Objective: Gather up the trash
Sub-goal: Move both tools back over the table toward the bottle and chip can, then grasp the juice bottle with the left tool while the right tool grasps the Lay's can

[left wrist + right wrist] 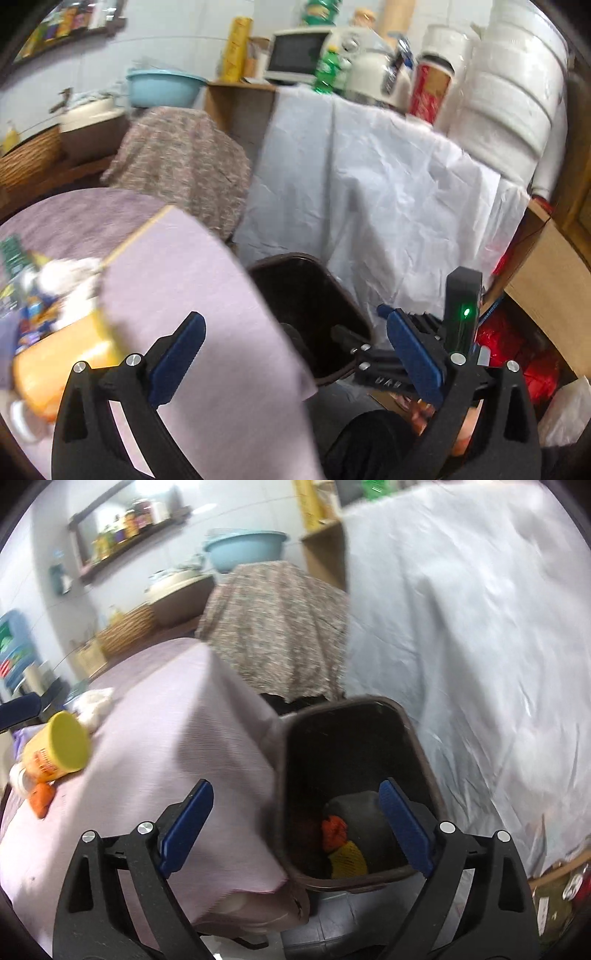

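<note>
Currently: counter [155, 716], lilac-clothed, bearing remaining trash: yellow-lidded tub [55, 751], orange scrap [42, 797]. Bin [417, 738] beside it, holding wrappers. Right tongs [295, 830] over the bin, left tongs [295, 354]: both spread, empty. Next: reach back, grasp tub.

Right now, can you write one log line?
left gripper: open | right gripper: open, over bin | cup: on table

A lived-in home kitchen, cramped — a microwave [295, 55] and kettle [376, 74] on a draped shelf, a blue basin [245, 550], jars along a wall shelf [125, 528] — cloth-covered tabletop [155, 738] beside.
</note>
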`<state>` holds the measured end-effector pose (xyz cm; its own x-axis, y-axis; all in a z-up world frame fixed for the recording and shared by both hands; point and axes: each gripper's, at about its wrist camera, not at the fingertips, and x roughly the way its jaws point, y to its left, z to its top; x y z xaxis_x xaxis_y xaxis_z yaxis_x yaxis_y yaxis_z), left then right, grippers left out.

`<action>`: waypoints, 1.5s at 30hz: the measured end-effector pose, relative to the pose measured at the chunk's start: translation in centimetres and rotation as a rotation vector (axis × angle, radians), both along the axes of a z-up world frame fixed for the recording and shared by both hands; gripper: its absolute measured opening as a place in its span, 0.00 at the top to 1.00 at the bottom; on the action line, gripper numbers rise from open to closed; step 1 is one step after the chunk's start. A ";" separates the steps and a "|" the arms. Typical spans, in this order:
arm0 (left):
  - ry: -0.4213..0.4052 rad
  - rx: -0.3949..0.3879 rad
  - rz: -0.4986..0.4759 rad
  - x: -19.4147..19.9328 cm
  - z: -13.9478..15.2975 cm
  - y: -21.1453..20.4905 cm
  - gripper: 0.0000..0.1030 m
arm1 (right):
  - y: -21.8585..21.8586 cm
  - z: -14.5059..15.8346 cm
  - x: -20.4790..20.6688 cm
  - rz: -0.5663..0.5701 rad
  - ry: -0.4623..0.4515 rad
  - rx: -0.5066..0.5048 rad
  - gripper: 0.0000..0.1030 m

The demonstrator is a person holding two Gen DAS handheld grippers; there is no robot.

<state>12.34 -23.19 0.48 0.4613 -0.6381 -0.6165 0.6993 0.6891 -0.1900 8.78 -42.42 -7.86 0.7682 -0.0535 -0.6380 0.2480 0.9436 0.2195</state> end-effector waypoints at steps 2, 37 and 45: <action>-0.020 -0.003 0.043 -0.2 0.3 2.6 0.05 | 1.4 0.9 0.1 0.037 -0.017 -0.003 0.12; -0.189 0.471 -0.012 3.5 -3.1 24.5 0.07 | 15.6 5.7 2.2 0.490 -0.074 -0.118 0.06; -0.244 0.683 -0.197 3.5 -4.7 22.7 0.08 | 18.3 7.8 4.0 0.755 -0.079 -0.181 0.06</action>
